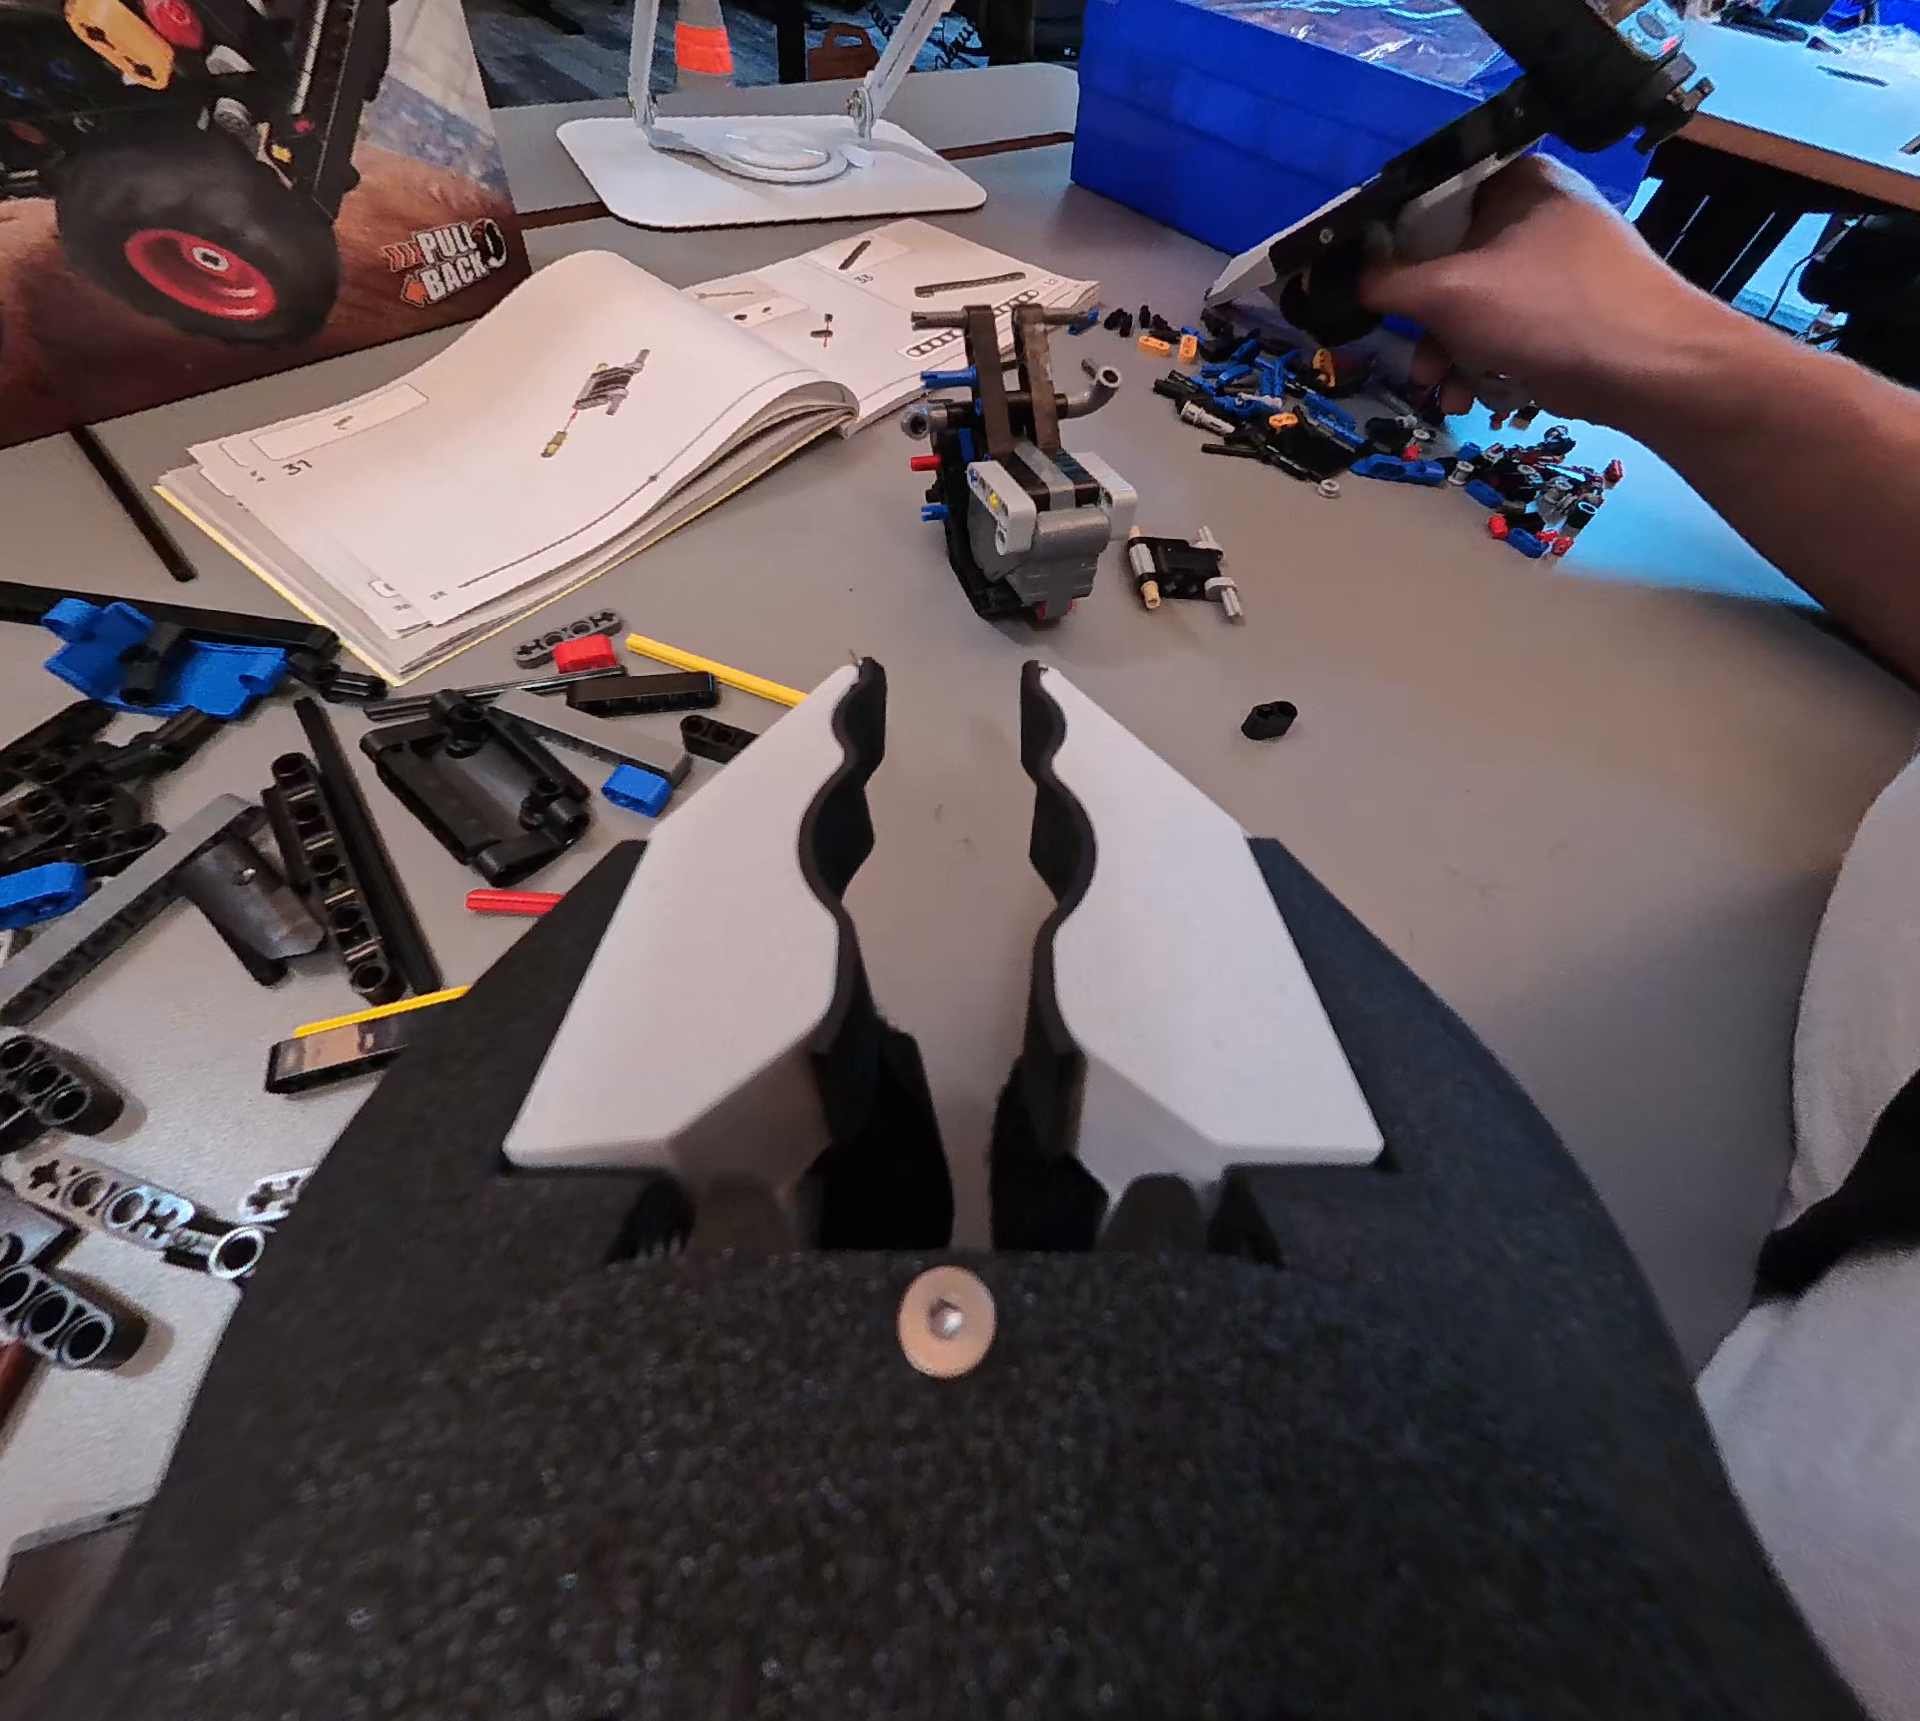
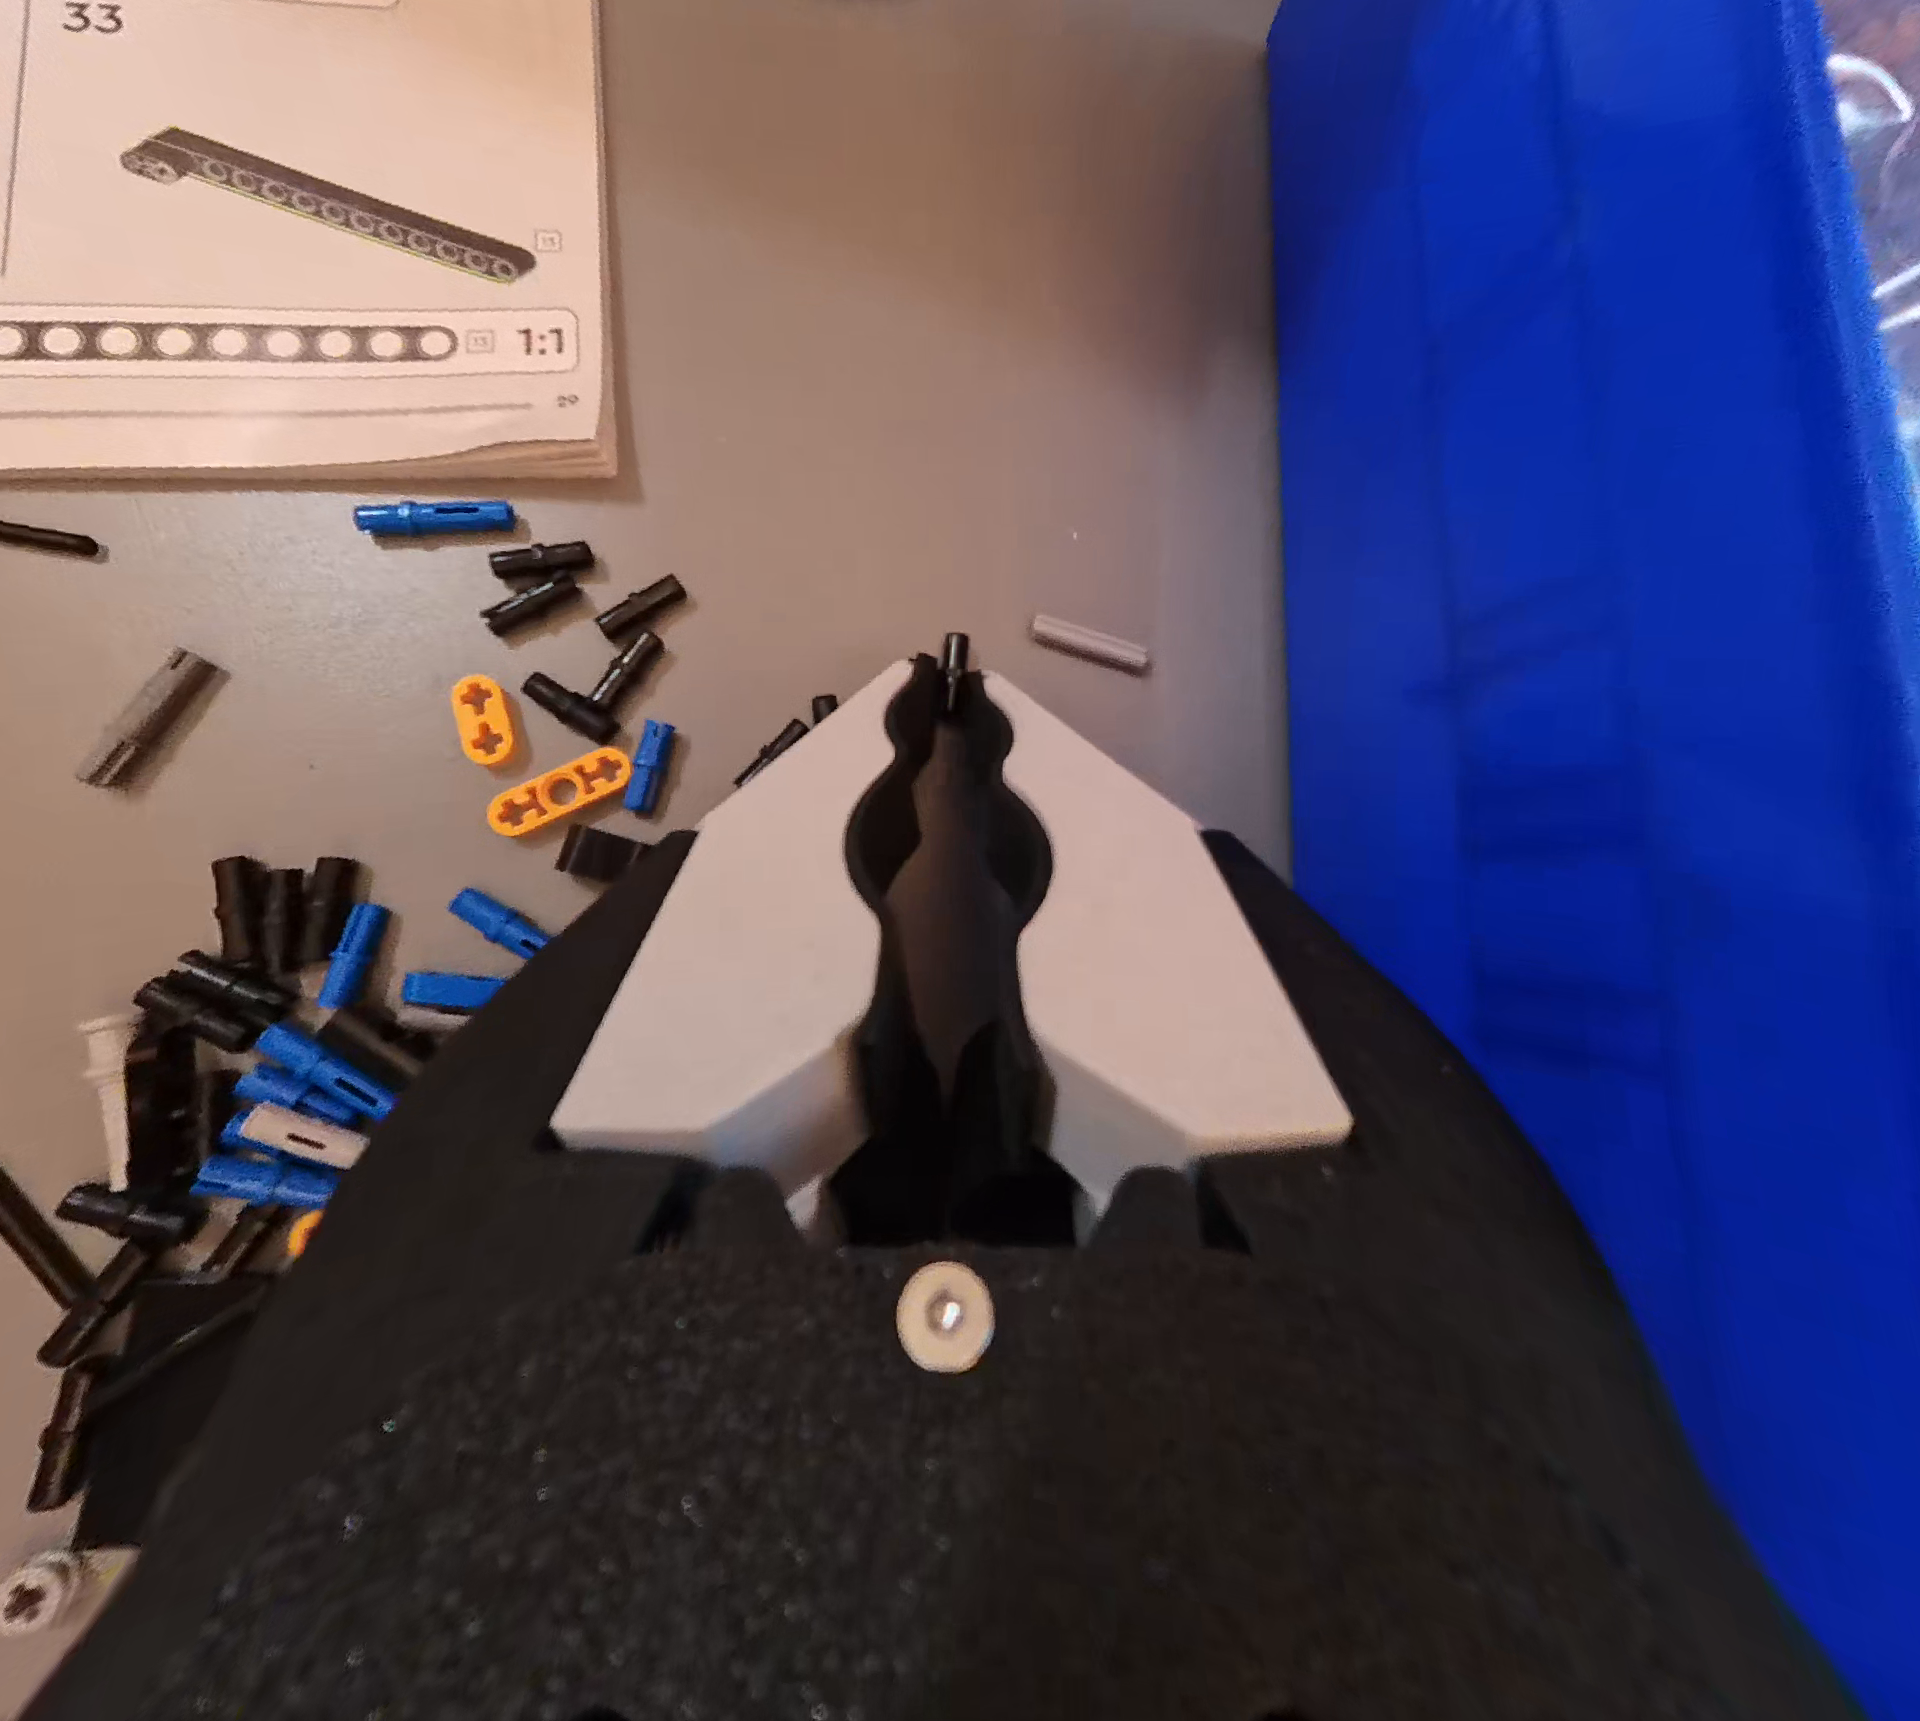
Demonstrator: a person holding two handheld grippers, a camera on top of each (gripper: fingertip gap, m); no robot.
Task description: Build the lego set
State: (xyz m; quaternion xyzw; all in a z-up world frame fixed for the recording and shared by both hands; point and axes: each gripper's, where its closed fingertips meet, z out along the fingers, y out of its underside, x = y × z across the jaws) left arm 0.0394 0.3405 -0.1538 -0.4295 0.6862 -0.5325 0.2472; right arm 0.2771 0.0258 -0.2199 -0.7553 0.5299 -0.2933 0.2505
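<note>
Now the right claw (image 2: 952,684) pinched a black pin (image 2: 953,663) by its tip; the left claw (image 1: 951,684) hung open. Best carried level to the chassis (image 1: 1023,476), squeezed firmly.

Two claw-mounted views, shared booklet (image 1: 540,445)

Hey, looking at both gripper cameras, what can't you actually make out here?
- Right wrist view: how far the black pin reaches into the shut right gripper; the fingers hide it.
- Right wrist view: the blue bin contents, cut off by the edge.
- Left wrist view: the partly built model, far side hidden.
</note>
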